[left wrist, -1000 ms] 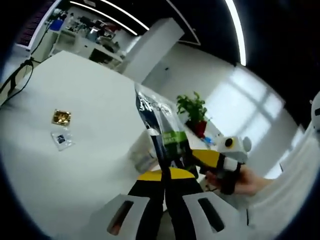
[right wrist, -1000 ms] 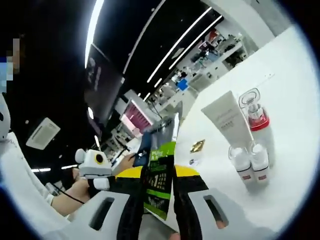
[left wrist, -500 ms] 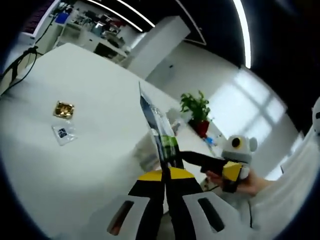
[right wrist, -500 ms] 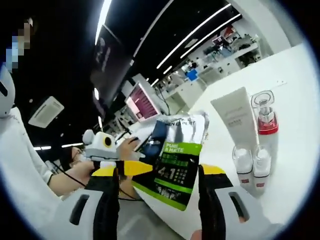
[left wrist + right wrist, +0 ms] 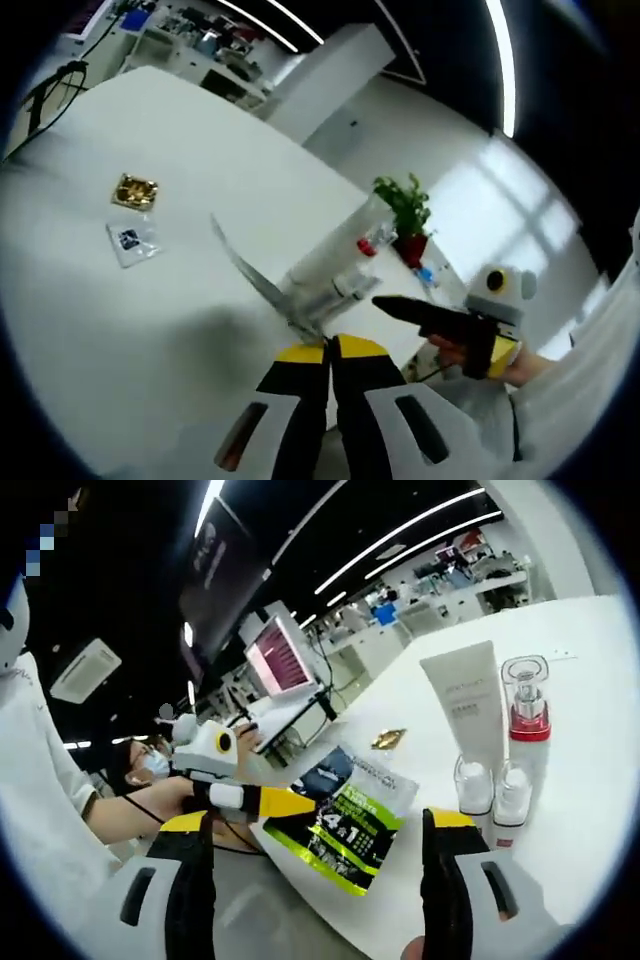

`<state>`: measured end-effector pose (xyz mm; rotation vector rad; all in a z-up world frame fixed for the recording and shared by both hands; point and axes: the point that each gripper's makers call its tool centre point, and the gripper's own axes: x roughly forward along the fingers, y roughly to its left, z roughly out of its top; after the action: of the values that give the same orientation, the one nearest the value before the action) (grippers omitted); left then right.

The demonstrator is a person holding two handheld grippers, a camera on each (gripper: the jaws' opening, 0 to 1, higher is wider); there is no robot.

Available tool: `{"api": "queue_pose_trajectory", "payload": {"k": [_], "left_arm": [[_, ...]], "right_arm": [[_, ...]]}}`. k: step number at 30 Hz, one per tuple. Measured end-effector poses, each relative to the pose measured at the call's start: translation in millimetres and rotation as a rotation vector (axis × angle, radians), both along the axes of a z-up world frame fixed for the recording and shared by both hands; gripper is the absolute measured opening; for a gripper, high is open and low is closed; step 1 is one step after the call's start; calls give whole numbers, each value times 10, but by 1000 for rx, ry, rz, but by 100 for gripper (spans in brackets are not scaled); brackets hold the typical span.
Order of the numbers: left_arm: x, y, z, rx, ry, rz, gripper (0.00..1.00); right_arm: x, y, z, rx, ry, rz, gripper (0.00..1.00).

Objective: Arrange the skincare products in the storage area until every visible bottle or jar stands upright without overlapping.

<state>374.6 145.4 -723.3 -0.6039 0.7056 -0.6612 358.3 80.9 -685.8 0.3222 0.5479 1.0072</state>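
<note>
While the left gripper (image 5: 330, 345) stays clenched on the sachet (image 5: 345, 820), edge-on at 11 o'clock, the right gripper (image 5: 322, 840) has released it; tube (image 5: 466, 708) and bottles (image 5: 524, 715) upright at 2 o'clock.

Potted plant (image 5: 403, 212), gold packet (image 5: 135, 191), clear sachet (image 5: 130, 241), pink monitor (image 5: 283, 658)

Bright ceiling strip lights (image 5: 505, 60), glossy white table (image 5: 150, 290), heavy fisheye warping.

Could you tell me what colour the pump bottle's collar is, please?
Red, on the pump bottle; clearest in the right gripper view.
</note>
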Motion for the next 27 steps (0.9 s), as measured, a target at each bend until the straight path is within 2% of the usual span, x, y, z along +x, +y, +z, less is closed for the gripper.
{"api": "queue_pose_trajectory", "payload": {"k": [11,22,27], "left_arm": [[81,-153,-95,-8,9,-39,0],[189,-252,-134,4,18,-75,0],[260,-276,-215,27,24,-91,0]], "right_arm": [[9,-165,-70,-34,19,-41,99],[37,-303,-128,-73,23,-71,100],[69,-391,-164,-93,27,-96,100]]}}
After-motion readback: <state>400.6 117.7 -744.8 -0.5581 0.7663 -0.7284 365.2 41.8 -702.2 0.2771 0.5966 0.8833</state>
